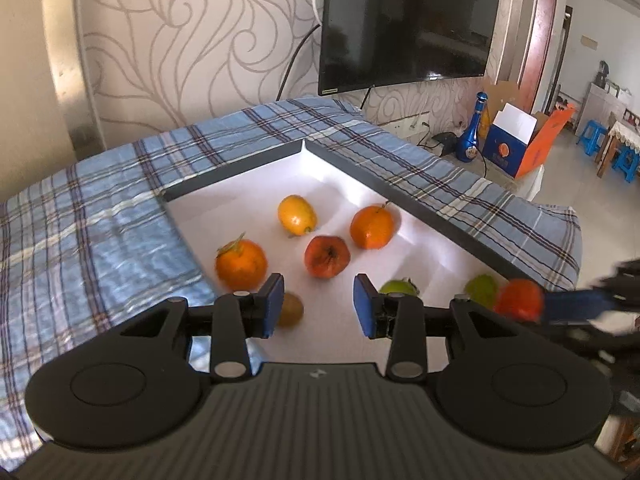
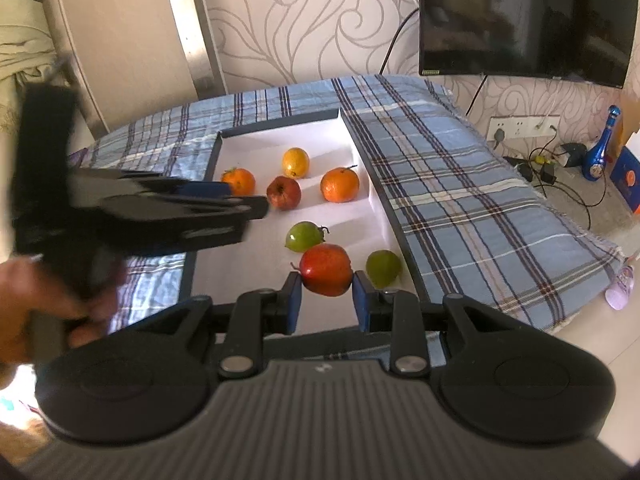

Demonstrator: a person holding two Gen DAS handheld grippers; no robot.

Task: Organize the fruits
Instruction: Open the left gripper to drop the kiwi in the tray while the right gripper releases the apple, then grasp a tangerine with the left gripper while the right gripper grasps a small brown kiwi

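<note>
the right tool [image 2: 326,300] holds a red apple [image 2: 326,275] over the white tray [image 2: 280,142]; the left tool [image 1: 318,306] is wide, empty. beyond them, plaid cloth [image 1: 100,208], swirl wallpaper [image 1: 192,40], dark tv [image 1: 408,20]. no writing is readable.

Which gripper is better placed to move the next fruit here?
Right. The right gripper is already shut on the red apple; the left gripper is open, holding nothing.

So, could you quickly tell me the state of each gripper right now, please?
Left gripper: open, holding nothing.
Right gripper: closed on the red apple.
</note>
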